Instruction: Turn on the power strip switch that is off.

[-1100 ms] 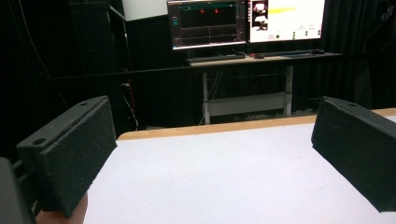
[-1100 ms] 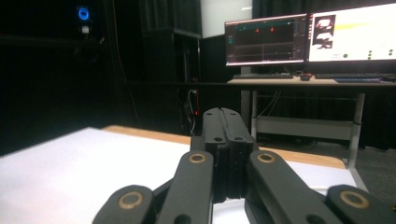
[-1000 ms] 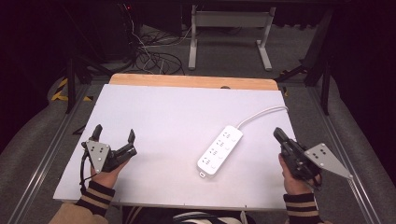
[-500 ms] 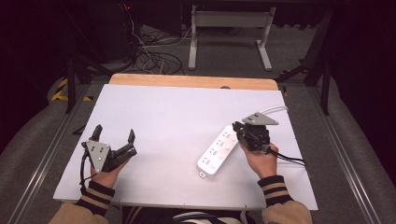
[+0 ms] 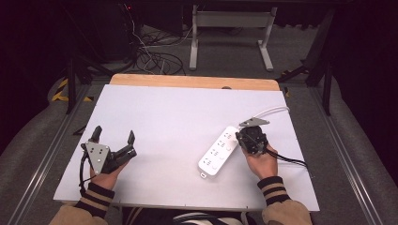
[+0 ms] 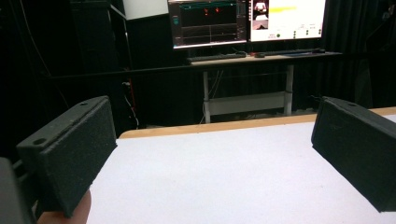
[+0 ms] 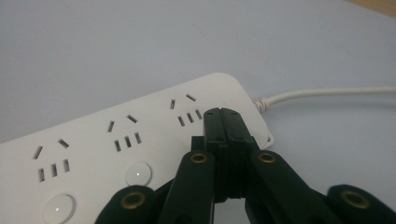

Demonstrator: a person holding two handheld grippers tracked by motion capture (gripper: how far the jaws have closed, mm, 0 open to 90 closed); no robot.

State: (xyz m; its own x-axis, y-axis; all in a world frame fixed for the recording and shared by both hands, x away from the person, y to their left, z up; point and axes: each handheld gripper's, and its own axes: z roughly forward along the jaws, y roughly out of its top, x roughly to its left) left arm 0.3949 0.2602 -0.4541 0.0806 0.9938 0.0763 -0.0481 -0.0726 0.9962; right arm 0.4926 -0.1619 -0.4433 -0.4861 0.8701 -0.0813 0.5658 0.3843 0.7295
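Note:
A white power strip (image 5: 217,152) lies slantwise on the white table (image 5: 164,108), right of centre, its white cable (image 5: 271,111) running off to the far right. My right gripper (image 5: 240,138) is shut with nothing between its jaws. In the right gripper view its tips (image 7: 223,115) sit over the power strip (image 7: 116,149) at the socket nearest the cable (image 7: 327,92); whether they touch it I cannot tell. My left gripper (image 5: 114,134) rests at the near left of the table with its jaws wide apart. The left gripper (image 6: 212,137) holds nothing.
A wooden strip (image 5: 187,82) borders the table's far edge. Beyond it, loose cables (image 5: 150,56) lie on the floor beside a metal desk frame (image 5: 230,28). Lit monitors (image 6: 243,18) stand on a desk behind the table.
My right gripper has swung from the table's right edge leftward onto the cable end of the power strip. The left gripper and the strip have stayed put.

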